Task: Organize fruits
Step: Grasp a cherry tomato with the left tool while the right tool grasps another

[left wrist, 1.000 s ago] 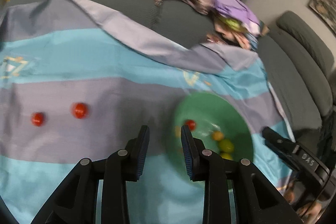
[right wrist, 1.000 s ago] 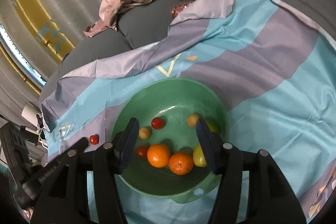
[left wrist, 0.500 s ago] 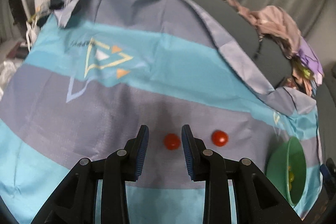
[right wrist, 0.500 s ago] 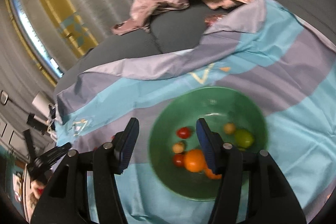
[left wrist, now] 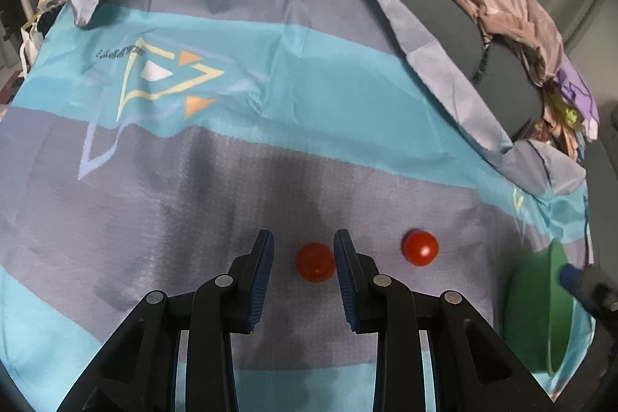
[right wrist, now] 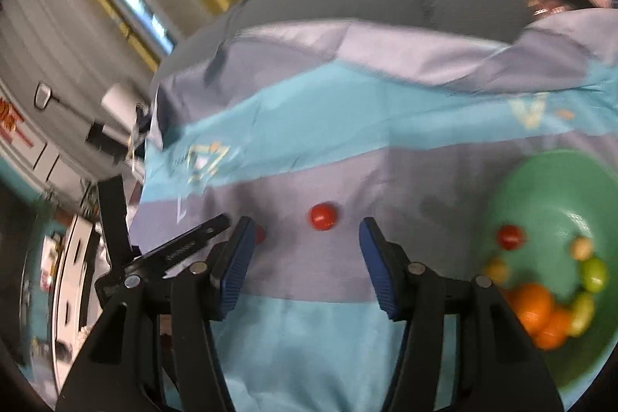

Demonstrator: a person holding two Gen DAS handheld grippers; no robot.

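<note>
- Cherry tomato [left wrist: 314, 261] lies on the striped cloth [left wrist: 193, 180], now framed between left hand-held gripper [left wrist: 304, 267] pads, narrow gap, untouched.
- Second tomato [left wrist: 420, 249] just right.
- Green bowl [right wrist: 560, 188] far right; right hand-held gripper [right wrist: 305, 267], wide and empty, has swung away from it.
- Pickup looks next.

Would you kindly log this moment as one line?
left gripper: open, straddling small red tomato | right gripper: open, facing second red tomato | green plastic bowl: holds fruit

Both the left gripper [left wrist: 304, 269] and the right gripper [right wrist: 307, 263] are black plastic, with ribbed blue pads on the fingers [left wrist: 264, 277] and round silver screws at the joints.
</note>
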